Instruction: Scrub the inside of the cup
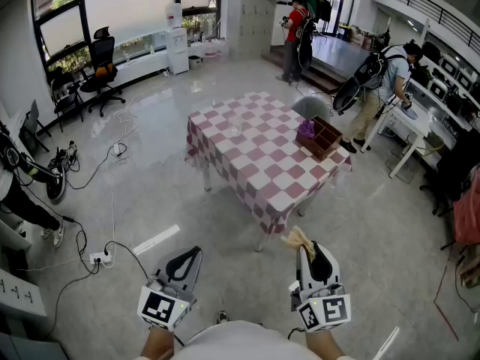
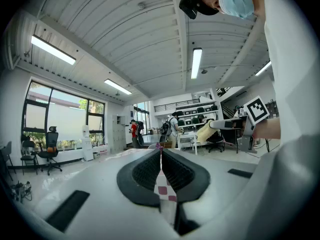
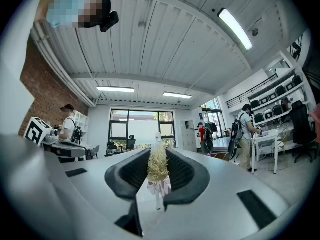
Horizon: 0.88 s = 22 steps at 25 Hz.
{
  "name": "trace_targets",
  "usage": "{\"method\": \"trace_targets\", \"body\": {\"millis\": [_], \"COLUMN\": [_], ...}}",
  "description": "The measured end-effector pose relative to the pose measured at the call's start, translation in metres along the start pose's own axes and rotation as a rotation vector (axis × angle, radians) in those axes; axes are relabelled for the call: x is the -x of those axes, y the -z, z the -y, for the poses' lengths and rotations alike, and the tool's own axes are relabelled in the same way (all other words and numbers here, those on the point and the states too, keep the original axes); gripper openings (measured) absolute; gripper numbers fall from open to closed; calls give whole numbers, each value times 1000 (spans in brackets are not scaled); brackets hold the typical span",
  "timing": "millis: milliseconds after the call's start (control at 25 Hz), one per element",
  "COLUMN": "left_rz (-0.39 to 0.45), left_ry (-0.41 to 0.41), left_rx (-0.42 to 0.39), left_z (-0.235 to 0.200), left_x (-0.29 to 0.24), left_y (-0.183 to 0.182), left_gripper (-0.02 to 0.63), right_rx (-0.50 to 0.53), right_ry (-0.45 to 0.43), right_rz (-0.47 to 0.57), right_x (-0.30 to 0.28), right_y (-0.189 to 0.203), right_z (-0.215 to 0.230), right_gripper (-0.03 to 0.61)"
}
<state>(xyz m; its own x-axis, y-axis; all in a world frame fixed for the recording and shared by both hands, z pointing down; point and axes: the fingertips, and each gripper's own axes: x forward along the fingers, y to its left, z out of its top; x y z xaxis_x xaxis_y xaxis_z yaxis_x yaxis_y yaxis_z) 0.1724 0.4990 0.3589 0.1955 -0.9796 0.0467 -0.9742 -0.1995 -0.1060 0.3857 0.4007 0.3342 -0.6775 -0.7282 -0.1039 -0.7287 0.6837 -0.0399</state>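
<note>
A table with a red-and-white checked cloth (image 1: 255,172) stands several steps ahead of me. On its far part I can faintly make out a clear cup (image 1: 235,128). My left gripper (image 1: 195,253) is held low and well short of the table, its jaws shut with nothing between them (image 2: 160,152). My right gripper (image 1: 304,249) is held level beside it, shut on a pale straw-coloured scrubber (image 1: 297,238). In the right gripper view the scrubber (image 3: 158,167) fills the gap between the black pads (image 3: 131,173) and sticks out past the tips.
A brown wooden box (image 1: 324,141) with a purple cloth (image 1: 306,129) sits on the table's right side. A grey chair (image 1: 310,108) stands behind it. Cables and a power strip (image 1: 99,259) lie on the floor at left. Two persons (image 1: 296,28) stand at the back.
</note>
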Motion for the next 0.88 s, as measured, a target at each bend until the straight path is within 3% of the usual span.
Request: {"method": "trace_targets", "body": {"millis": [440,880], "left_rz": [-2,-14], "left_ry": [36,60], "left_rx": [17,77], "left_z": [-40,-78], "left_x": [16,-26], "left_y": [16,42], "left_gripper": [34,34], "right_rx": [-32,-34], "right_ry": [49,10], "right_rz": [-1,-28], "right_x": [-16,-76], "right_y": [11,24], "right_z": [-25,-25], "right_gripper": [106,106]}}
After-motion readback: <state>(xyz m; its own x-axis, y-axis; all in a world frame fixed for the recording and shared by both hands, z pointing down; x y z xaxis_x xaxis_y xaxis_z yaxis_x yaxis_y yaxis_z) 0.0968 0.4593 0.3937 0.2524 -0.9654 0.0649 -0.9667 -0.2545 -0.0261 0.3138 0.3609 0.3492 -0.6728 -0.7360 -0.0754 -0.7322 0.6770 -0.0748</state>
